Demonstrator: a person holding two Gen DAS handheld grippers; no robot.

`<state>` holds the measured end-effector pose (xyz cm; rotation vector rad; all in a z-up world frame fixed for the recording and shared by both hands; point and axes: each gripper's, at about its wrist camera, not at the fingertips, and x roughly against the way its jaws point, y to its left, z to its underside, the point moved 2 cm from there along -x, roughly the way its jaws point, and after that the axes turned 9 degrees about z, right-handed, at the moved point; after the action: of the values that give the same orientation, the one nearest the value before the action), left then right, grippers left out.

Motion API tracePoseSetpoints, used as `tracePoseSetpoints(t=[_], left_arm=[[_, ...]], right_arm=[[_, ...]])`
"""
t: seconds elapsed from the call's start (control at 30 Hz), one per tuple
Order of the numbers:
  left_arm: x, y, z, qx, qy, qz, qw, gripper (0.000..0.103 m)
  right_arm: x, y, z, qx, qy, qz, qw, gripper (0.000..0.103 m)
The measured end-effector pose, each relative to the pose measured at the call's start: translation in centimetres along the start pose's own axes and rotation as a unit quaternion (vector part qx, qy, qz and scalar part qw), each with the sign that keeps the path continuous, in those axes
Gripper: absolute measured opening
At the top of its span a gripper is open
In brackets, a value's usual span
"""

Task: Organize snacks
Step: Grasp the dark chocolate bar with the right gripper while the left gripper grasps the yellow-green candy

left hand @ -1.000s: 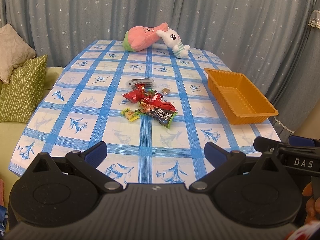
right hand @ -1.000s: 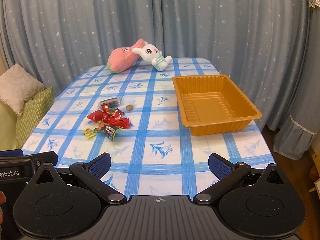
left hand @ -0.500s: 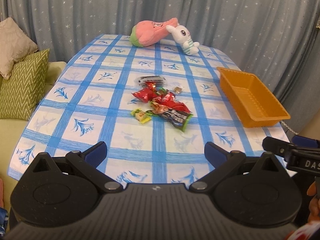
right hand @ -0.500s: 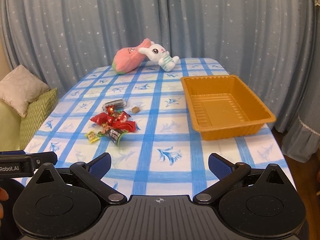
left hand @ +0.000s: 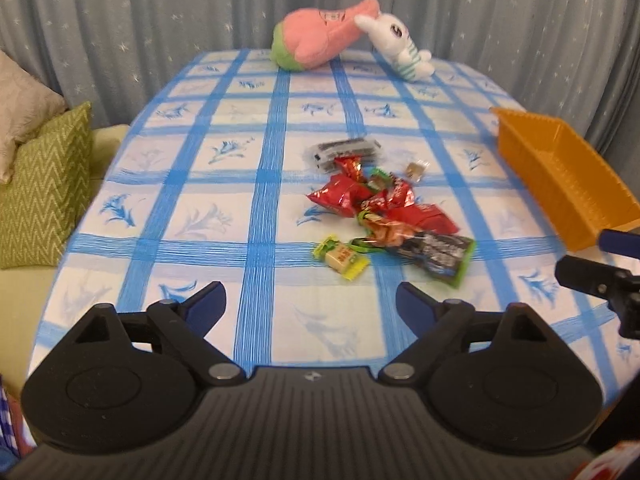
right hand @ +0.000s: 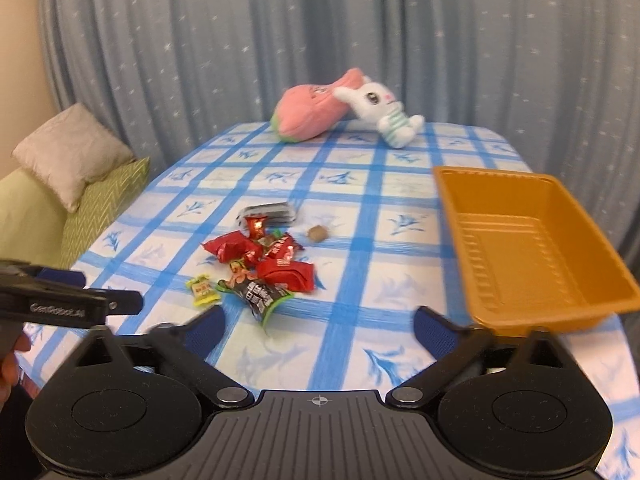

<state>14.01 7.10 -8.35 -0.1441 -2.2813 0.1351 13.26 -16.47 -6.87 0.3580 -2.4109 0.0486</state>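
Closing in lower over the snack pile (left hand: 384,208) than a second ago, left gripper (left hand: 310,300) and right gripper (right hand: 318,322) both narrowing on nothing, wrappers loose mid-table left of the empty orange tray (right hand: 532,256); sorting seemingly not begun.

"GenRobot.AI" in white on the black left gripper (right hand: 72,307), snack wrapper print unreadable

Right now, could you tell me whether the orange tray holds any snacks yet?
Empty. The orange tray shows only its bare ribbed floor, and the snacks lie in a pile on the tablecloth beside it.
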Motion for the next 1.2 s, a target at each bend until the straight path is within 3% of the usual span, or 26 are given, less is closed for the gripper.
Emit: tracePoseSetpoints(t=[0.1, 0.3, 0.53, 0.77, 0.97, 1.2], left_arm=[[-2.3, 0.7, -0.2, 0.005, 0.013, 0.013, 0.9998, 0.08], [-5.9, 1.0, -1.2, 0.022, 0.012, 0.04, 0.9989, 0.054], [-9.0, 0.9, -1.6, 0.037, 0.016, 0.046, 0.9981, 0.048], [-8.8, 1.9, -1.5, 0.021, 0.025, 0.032, 0.9989, 0.033], [-8.2, 3.3, -1.1, 0.024, 0.031, 0.028, 0.9988, 0.033], [-8.2, 3.5, -1.0, 0.02, 0.031, 0.031, 0.9988, 0.033]], right_arm=[[-2.5, 0.4, -0.1, 0.008, 0.013, -0.009, 1.0, 0.082], [-6.0, 0.6, -0.2, 0.024, 0.019, -0.013, 0.999, 0.081], [-8.1, 0.7, -0.3, 0.037, 0.01, -0.006, 0.999, 0.081], [-9.1, 1.9, -0.6, 0.067, 0.002, -0.044, 0.997, 0.08], [-10.5, 5.3, -1.0, 0.141, -0.005, -0.095, 0.985, 0.059], [-12.7, 7.8, -0.4, 0.215, -0.005, -0.084, 0.973, 0.034]])
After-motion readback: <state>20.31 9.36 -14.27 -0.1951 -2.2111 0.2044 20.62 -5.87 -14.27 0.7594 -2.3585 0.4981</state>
